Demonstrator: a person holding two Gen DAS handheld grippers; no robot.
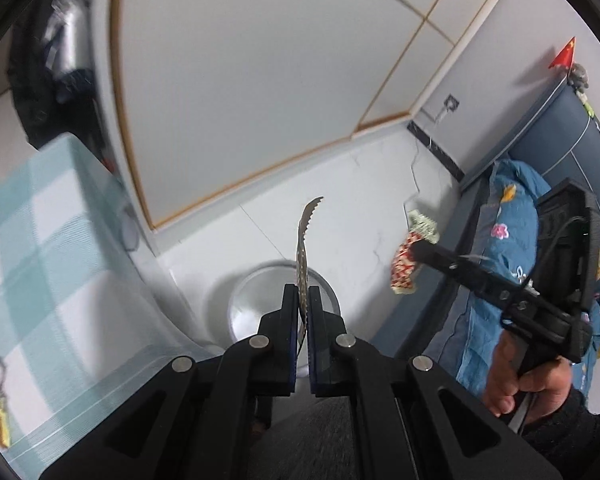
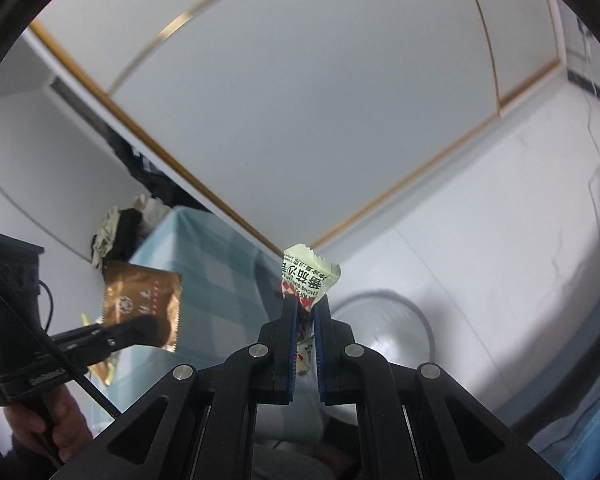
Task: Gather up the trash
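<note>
Brown foil wrapper (image 2: 142, 304) pinched in left tool (image 1: 303, 300), ketchup sachet (image 2: 308, 276) pinched in right tool (image 2: 306, 304), both above round bin (image 1: 256, 300)

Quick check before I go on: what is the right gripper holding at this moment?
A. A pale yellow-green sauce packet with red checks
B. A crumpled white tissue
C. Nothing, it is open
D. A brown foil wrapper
A: in the right wrist view the right gripper is shut on the pale sauce packet, whose printed top sticks up above the pads; the brown foil wrapper is in the left gripper instead.
</note>
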